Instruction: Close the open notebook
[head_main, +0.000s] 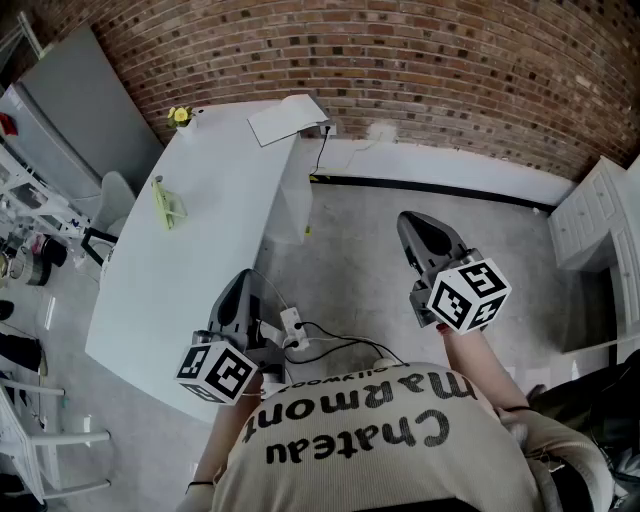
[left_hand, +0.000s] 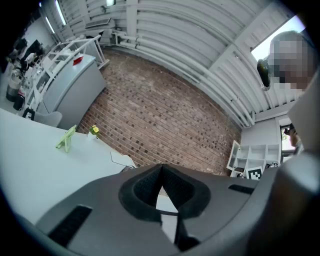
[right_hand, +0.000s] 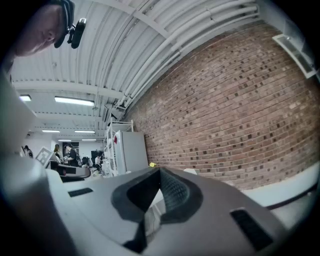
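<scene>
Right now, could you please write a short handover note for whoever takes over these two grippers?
Left gripper: shut, empty, held level by the near end of the white table.
Right gripper: shut, empty, held level over the floor beside the table.
Notebook: at the table's far end, apparently lying open, untouched.
Done: nothing yet.
Left: reach the notebook and close it.

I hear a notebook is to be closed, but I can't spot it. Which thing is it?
A long white table runs toward the brick wall, and the notebook lies at its far end. It is the flat pale rectangle at the right corner, unlike the small yellow flower at the left corner and the green stand nearer the person.
</scene>
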